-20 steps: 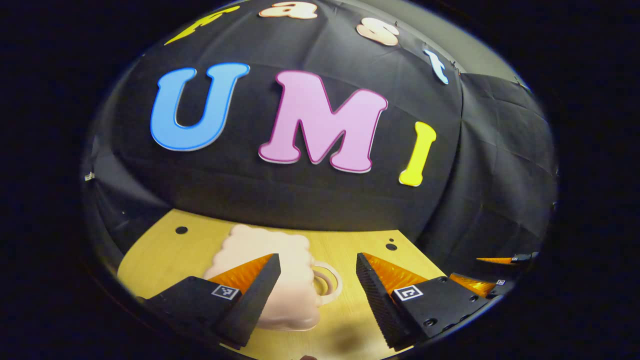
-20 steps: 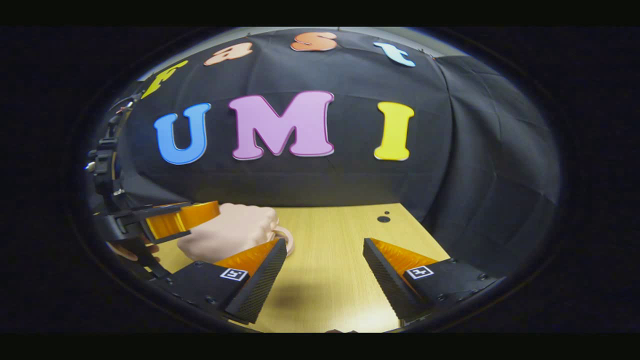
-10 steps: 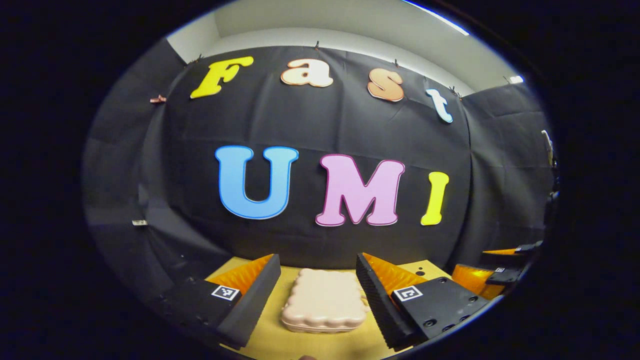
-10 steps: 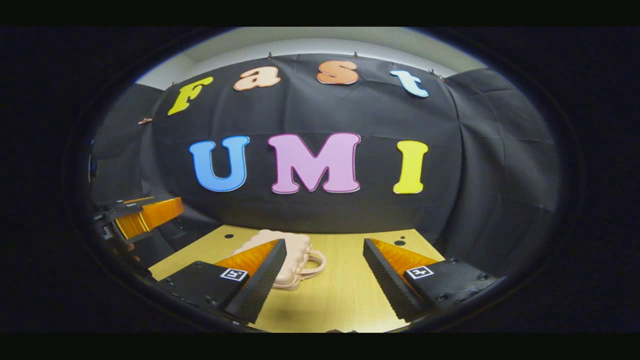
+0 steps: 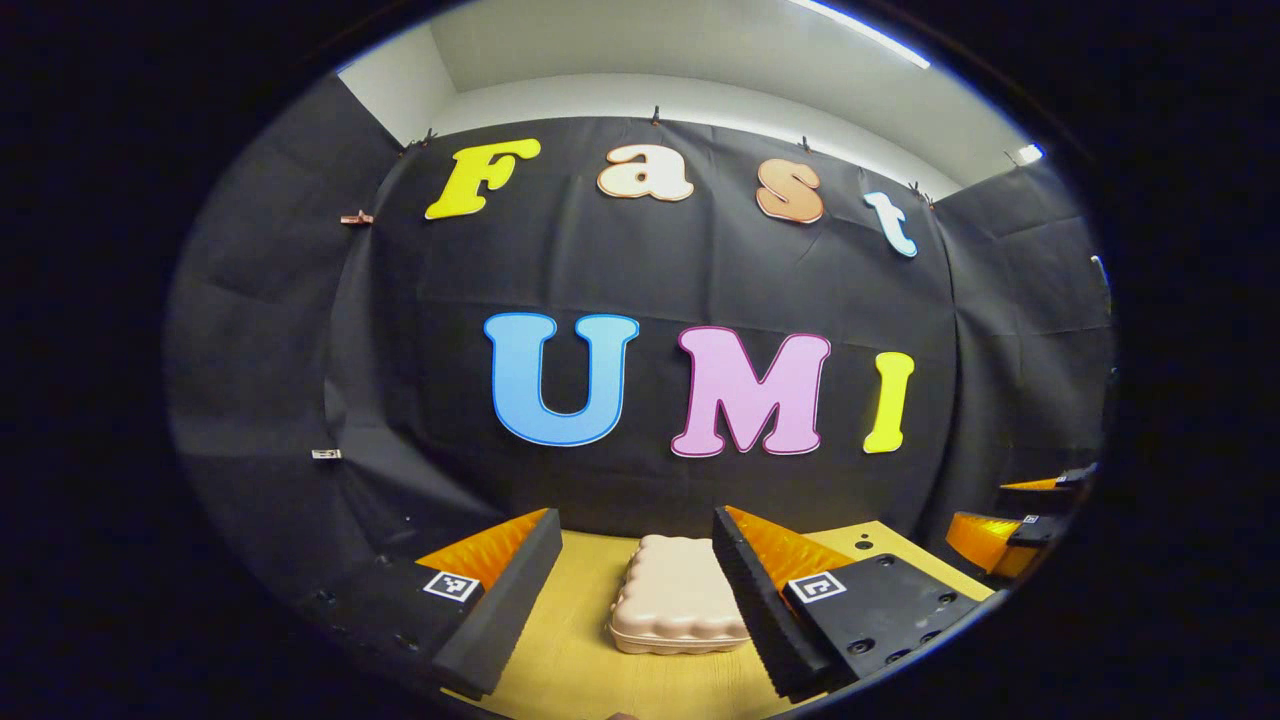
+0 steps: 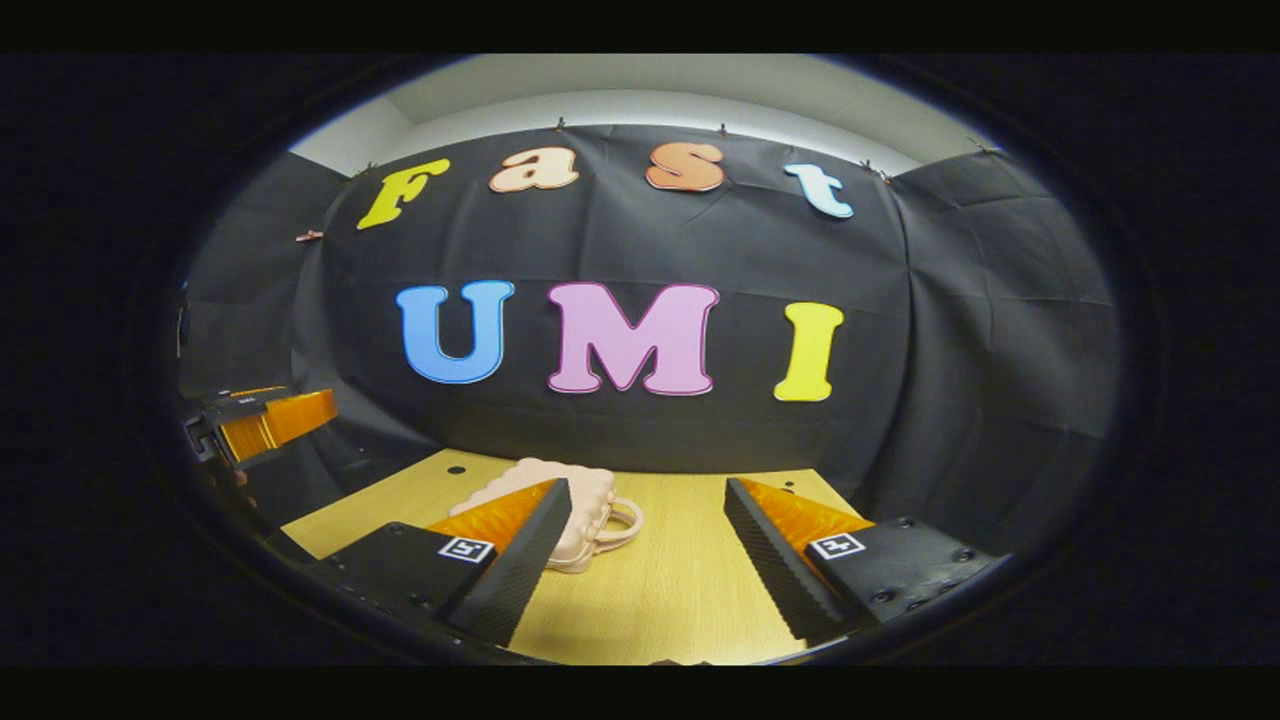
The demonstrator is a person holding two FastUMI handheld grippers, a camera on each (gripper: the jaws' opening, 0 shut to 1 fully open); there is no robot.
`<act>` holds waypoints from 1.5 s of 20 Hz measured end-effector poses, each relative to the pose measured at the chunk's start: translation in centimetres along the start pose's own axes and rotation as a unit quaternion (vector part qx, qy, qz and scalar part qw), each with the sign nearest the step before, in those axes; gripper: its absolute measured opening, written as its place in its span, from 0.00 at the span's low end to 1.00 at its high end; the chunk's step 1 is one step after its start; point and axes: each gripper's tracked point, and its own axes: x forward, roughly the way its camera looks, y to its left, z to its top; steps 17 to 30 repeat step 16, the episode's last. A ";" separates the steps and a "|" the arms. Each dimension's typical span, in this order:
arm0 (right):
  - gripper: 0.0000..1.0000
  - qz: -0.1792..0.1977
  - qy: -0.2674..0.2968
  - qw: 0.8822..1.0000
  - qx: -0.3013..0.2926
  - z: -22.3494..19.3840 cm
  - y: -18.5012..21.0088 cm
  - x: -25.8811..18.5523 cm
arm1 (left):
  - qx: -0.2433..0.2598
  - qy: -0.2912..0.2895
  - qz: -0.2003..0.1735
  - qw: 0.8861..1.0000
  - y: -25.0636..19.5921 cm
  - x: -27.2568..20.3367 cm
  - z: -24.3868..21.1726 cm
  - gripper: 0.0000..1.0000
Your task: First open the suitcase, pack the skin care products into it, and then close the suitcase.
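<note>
A small peach suitcase [image 5: 678, 598] with a scalloped edge lies flat and closed on the wooden table [image 5: 570, 640]. In the left gripper view it sits a short way ahead, between the fingers of my left gripper [image 5: 635, 520], which is open and holds nothing. In the right gripper view the suitcase [image 6: 590, 495] lies ahead and to the left, partly behind one finger, with its loop handle [image 6: 622, 522] facing right. My right gripper [image 6: 648, 487] is open and holds nothing. Each gripper also appears in the other's view: the right gripper [image 5: 1010, 520] at far right, the left gripper [image 6: 262, 420] at far left.
The table [image 6: 660, 585] runs back to the black cloth wall. Small dark holes mark its surface, one hole [image 5: 860, 545] near the right corner and another hole [image 6: 455, 468] at the back left. Bare wood lies to the right of the suitcase.
Both grippers have drawn back and tipped upward, so the suitcase looks smaller and farther off. The left gripper has swung so the suitcase now sits between its fingers. Both stayed open.
</note>
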 end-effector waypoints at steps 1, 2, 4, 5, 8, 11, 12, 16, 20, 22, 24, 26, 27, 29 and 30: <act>0.98 -0.002 -0.001 1.000 0.000 0.1 -0.1 0.0 | 0.000 -0.001 0.002 1.000 0.1 0.0 0.0 0.96; 0.98 -0.003 -0.002 1.000 0.001 0.2 -0.2 0.0 | 0.000 -0.002 0.001 1.000 0.1 -0.2 0.0 0.96; 0.98 -0.003 -0.008 1.000 -0.001 0.4 -0.3 0.1 | 0.011 -0.019 0.013 1.000 0.6 -0.6 0.7 0.96; 0.98 -0.003 -0.010 1.000 -0.001 0.4 -0.3 0.0 | 0.021 -0.034 0.028 0.999 1.3 -0.5 1.5 0.96; 0.98 -0.010 -0.026 1.000 -0.006 0.6 -0.6 -0.5 | 0.030 -0.046 0.033 0.998 1.0 -1.0 2.2 0.96; 0.98 0.002 -0.017 1.000 -0.008 -0.8 0.4 -0.8 | 0.020 -0.041 0.022 0.999 0.7 -0.7 2.0 0.96; 0.98 0.000 -0.014 1.000 -0.008 -0.9 0.4 -0.8 | 0.019 -0.036 0.018 0.999 0.7 -0.7 1.8 0.96; 0.98 -0.014 -0.016 1.000 0.010 -0.9 -0.2 -1.1 | 0.019 -0.024 0.003 1.000 0.4 -0.7 0.8 0.96; 0.98 -0.014 -0.016 1.000 0.010 -0.9 -0.2 -1.1 | 0.019 -0.024 0.003 1.000 0.4 -0.7 0.8 0.96; 0.98 -0.014 -0.016 1.000 0.010 -0.9 -0.2 -1.1 | 0.019 -0.024 0.003 1.000 0.4 -0.7 0.8 0.96; 0.98 -0.014 -0.016 1.000 0.010 -0.9 -0.2 -1.1 | 0.019 -0.024 0.003 1.000 0.4 -0.7 0.8 0.96; 0.98 -0.014 -0.016 1.000 0.010 -0.9 -0.2 -1.1 | 0.019 -0.024 0.003 1.000 0.4 -0.7 0.8 0.96; 0.98 -0.014 -0.016 1.000 0.010 -0.9 -0.2 -1.1 | 0.019 -0.024 0.003 1.000 0.4 -0.7 0.8 0.96; 0.98 -0.014 -0.016 1.000 0.010 -0.9 -0.2 -1.1 | 0.019 -0.024 0.003 1.000 0.4 -0.7 0.8 0.96; 0.98 -0.014 -0.016 1.000 0.010 -0.9 -0.2 -1.1 | 0.019 -0.024 0.003 1.000 0.4 -0.7 0.8 0.96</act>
